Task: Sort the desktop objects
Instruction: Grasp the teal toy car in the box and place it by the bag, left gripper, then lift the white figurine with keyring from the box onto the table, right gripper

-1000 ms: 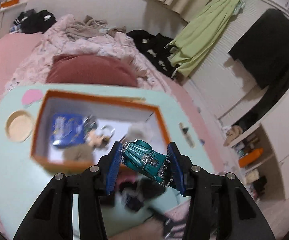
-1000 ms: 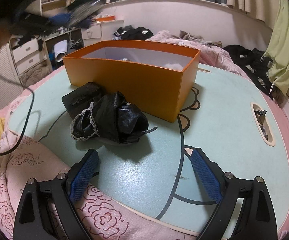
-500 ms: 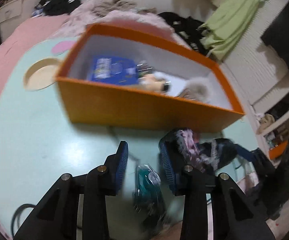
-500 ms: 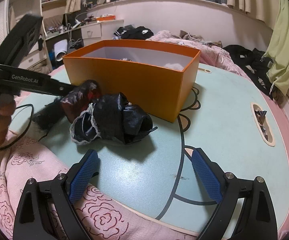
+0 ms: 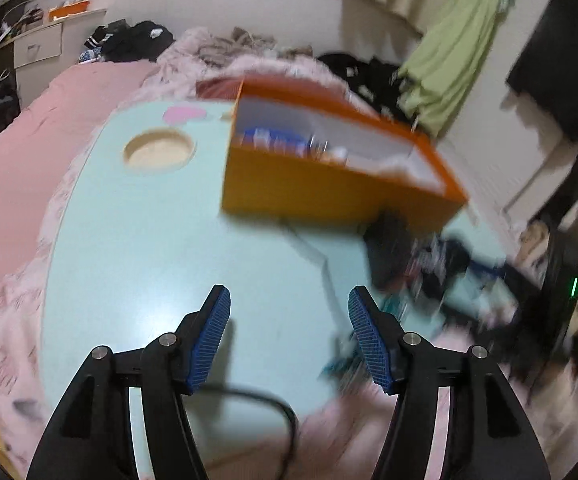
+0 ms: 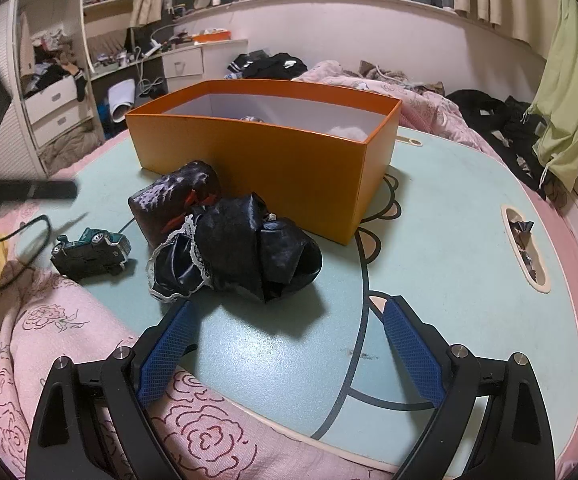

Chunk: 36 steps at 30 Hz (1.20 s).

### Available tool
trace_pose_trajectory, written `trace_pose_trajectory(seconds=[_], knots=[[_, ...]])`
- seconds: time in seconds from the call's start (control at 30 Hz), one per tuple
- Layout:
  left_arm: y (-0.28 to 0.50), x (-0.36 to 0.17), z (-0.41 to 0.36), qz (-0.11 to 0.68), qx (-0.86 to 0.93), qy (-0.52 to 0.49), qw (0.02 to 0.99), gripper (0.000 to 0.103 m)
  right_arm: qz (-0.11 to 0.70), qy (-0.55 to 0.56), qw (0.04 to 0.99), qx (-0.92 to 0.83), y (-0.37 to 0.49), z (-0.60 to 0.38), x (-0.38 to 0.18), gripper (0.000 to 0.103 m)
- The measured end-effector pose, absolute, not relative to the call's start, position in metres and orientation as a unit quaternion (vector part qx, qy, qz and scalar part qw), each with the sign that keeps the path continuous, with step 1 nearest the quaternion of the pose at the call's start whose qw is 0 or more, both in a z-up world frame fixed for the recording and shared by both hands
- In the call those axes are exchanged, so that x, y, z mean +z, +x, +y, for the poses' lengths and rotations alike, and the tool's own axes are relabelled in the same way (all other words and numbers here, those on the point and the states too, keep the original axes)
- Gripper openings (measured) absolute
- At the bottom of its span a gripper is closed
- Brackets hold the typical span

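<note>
Left wrist view: the left gripper [image 5: 289, 328] is opening, nothing between its pads, over bare table [image 5: 137, 240] before the orange box [image 5: 329, 184].

Right wrist view: the right gripper [image 6: 289, 344] gapes empty near the table's edge; the toy car [image 6: 91, 250] lies overturned left of the black bundle [image 6: 241, 248].

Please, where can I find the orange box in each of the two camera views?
Left wrist view: orange box sits above centre, blurred, beyond the open left gripper.
Right wrist view: the box is at upper centre, behind the black cloth bundle.
Shared landmark: the green cloth hanging at right.
</note>
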<state>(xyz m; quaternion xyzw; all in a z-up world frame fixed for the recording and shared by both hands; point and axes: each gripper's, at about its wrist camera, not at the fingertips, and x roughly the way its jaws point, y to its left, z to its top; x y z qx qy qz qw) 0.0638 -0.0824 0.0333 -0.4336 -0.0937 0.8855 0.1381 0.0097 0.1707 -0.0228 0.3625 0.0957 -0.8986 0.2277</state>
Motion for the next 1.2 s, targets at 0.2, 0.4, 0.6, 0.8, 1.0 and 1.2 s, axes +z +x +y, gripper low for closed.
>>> trace_pose_trajectory(seconds=[0.2,0.4,0.6,0.8,1.0,1.2], knots=[[0.086,0.014,-0.069,-0.025,0.892,-0.428,0.146,0.066,0.099,0.363,0.226,-0.899,0.003,0.173,-0.023,0.095],[0.083,0.014,-0.04,-0.005,0.896,-0.414,0.159,0.066,0.099,0.362,0.226,-0.899,0.003,0.174,-0.02,0.095],[0.073,0.014,-0.022,-0.008,0.903,-0.4,0.156,0.066,0.092,0.357,0.224,-0.902,0.009,0.173,-0.012,0.095],[0.083,0.015,-0.042,-0.04,0.908,-0.391,0.144,0.074,0.031,0.274,0.251,-0.928,0.029,0.189,0.048,0.081],[0.087,0.001,-0.025,0.037,0.917,-0.383,0.105,0.095,0.019,0.331,0.296,-0.896,-0.038,0.133,0.104,0.06],[0.086,-0.001,-0.033,0.026,0.916,-0.388,0.099,0.102,0.083,0.469,0.273,-0.836,-0.13,0.06,0.068,0.037]])
